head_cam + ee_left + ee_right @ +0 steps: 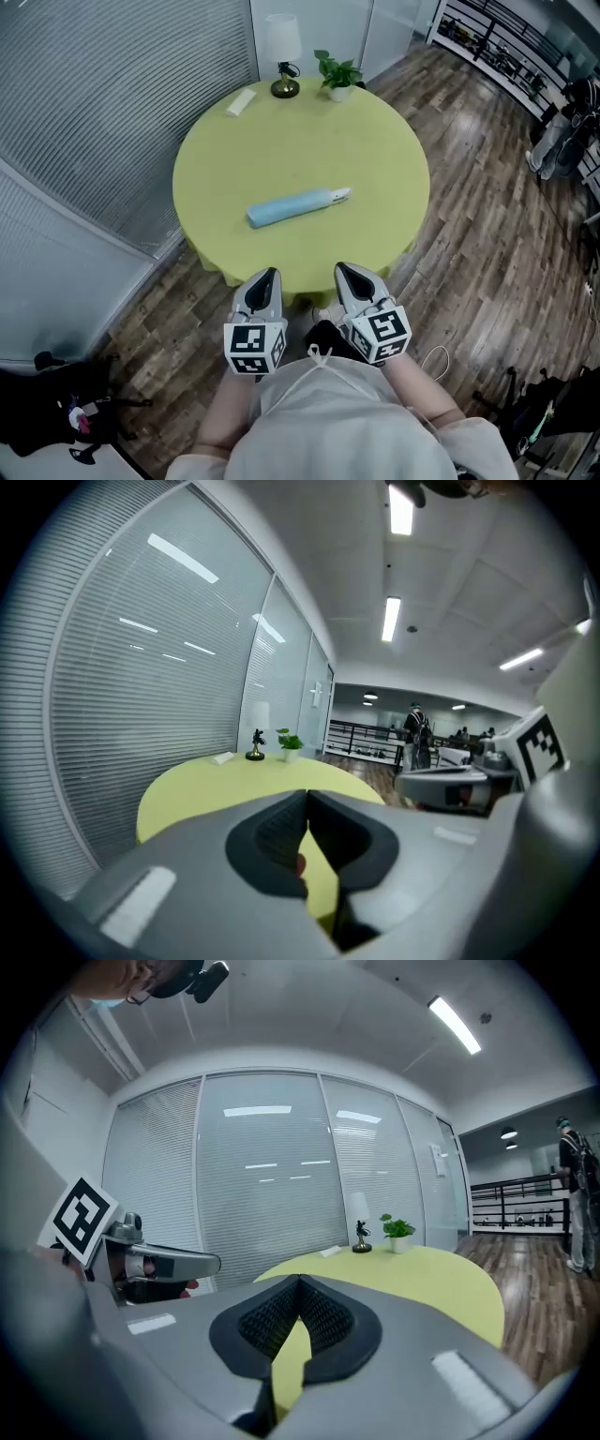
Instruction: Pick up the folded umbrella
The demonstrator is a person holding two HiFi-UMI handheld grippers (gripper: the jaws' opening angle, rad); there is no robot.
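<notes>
Round yellow-green counter (375, 150) on a dark wood-plank floor (487, 234). Glass partition walls with closed horizontal blinds (112, 103) on the left and far side. At the counter's far edge: white-shaded lamp (282, 56), small potted plant (337, 75), flat white item (240, 103), possibly a remote. Long ceiling strip lights (392, 619), lit. Black railing (497, 47) top right. Dark gear (56, 403) on the floor lower left.

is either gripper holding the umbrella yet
No, the folded umbrella lies alone mid-table, well apart from the left gripper and right gripper at the yellow table's near edge.
</notes>
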